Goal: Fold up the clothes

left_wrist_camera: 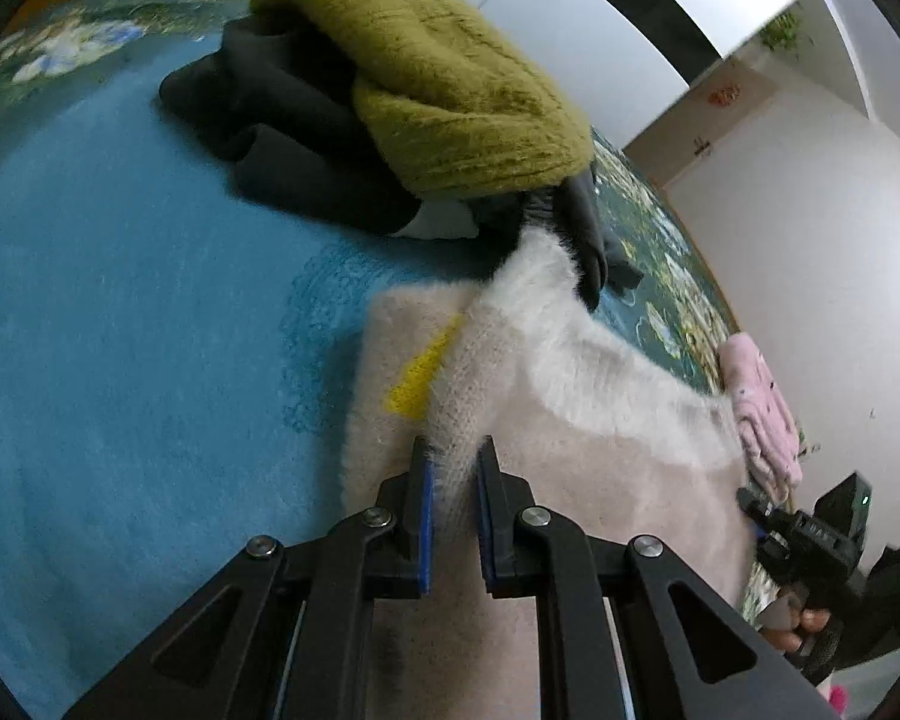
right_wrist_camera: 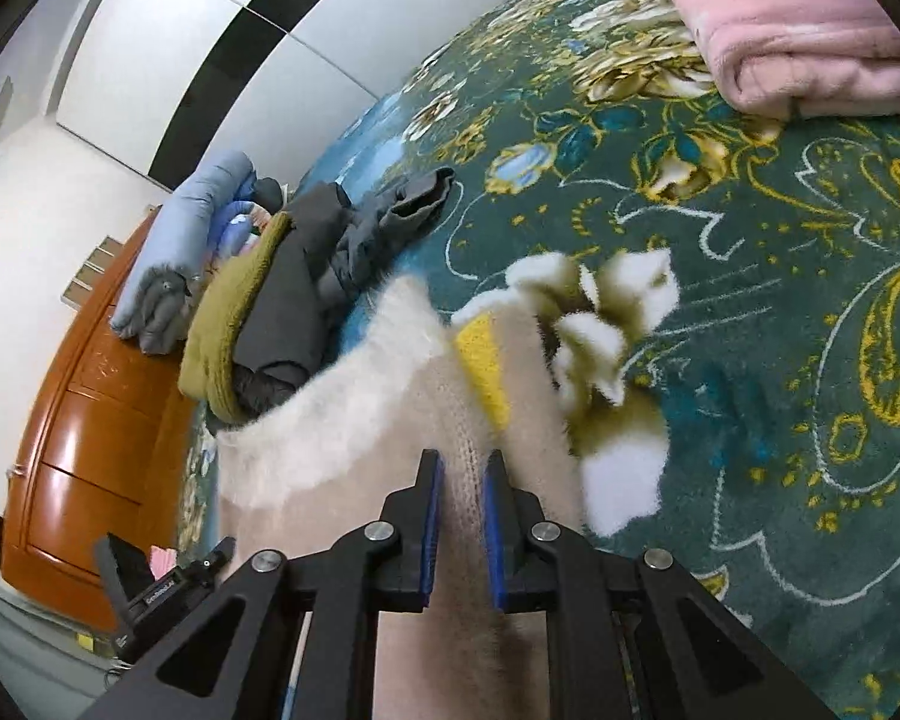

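Note:
A fuzzy cream and white sweater (left_wrist_camera: 570, 420) with a yellow patch lies on the blue-green floral bedspread (left_wrist_camera: 120, 330). My left gripper (left_wrist_camera: 455, 456) is shut on a fold of the sweater at its near edge. My right gripper (right_wrist_camera: 463, 468) is shut on another fold of the same sweater (right_wrist_camera: 354, 420), next to the yellow patch (right_wrist_camera: 480, 360). White and olive tufts (right_wrist_camera: 606, 324) of the sweater lie bunched to the right. The right gripper's body also shows in the left wrist view (left_wrist_camera: 810, 546) at the sweater's right edge.
A pile of an olive fuzzy garment (left_wrist_camera: 450, 78) over dark grey clothes (left_wrist_camera: 282, 120) sits further back on the bed. A folded pink item (right_wrist_camera: 798, 30) lies near the bed's edge. Bedding (right_wrist_camera: 174, 240), an orange wooden board (right_wrist_camera: 78, 420) and white wardrobe doors lie beyond.

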`<state>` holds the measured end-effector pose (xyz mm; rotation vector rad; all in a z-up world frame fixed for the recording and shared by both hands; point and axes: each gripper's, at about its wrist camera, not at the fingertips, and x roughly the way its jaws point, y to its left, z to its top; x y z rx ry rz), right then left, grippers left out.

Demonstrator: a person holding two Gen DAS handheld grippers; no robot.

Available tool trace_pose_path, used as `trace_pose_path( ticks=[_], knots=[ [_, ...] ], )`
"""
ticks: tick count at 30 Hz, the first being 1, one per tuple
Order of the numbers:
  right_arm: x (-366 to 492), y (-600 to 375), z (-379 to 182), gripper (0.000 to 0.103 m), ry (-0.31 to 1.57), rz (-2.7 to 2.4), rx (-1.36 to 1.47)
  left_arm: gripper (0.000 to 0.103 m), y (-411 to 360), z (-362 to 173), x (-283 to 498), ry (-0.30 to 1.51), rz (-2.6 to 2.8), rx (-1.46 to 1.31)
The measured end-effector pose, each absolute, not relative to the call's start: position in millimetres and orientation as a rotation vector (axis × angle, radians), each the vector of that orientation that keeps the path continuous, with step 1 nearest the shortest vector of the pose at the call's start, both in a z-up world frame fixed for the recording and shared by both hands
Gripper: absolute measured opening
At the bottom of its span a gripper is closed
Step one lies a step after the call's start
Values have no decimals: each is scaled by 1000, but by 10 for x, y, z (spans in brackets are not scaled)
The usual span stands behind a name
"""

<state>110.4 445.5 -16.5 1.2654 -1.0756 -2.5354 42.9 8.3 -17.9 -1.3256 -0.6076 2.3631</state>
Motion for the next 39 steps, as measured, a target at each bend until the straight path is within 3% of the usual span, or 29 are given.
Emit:
trace_pose_path(
  ticks=[7,8,9,11,14,18,28,29,35,39],
  knots=[
    [1287,4460,12,19,-1006,-2560,1192,18,-74,-108,511,-673,2335,-1285],
    [1351,4491,-21,25,-1023,-2564,1194,30,-93,-146,508,-687,2339,-1298],
    [1415,4526,-74,40,-1047,-2561,1207,46,-133,-167,521,-709,2341,-1311],
    [1546,4595,-188,56,-1120,-2538,1223,58,-181,-219,526,-759,2320,-1333],
    [1627,4640,-335,64,-1219,-2466,1223,68,-156,-416,476,-812,2222,-1385],
    [1579,4630,-500,71,-1297,-2381,1238,71,-112,-583,410,-863,2154,-1420],
    [1167,4547,-620,70,-1345,-2305,1216,71,-28,-716,228,-981,2053,-1395],
    [1164,4542,-611,67,-1345,-2304,1216,70,-27,-709,238,-980,2062,-1395],
    [1229,4551,-552,43,-1384,-2302,1198,36,-10,-563,400,-929,2119,-1397],
    [1219,4549,-312,36,-1343,-2324,1146,31,104,-251,491,-820,2178,-1339]
  ],
)
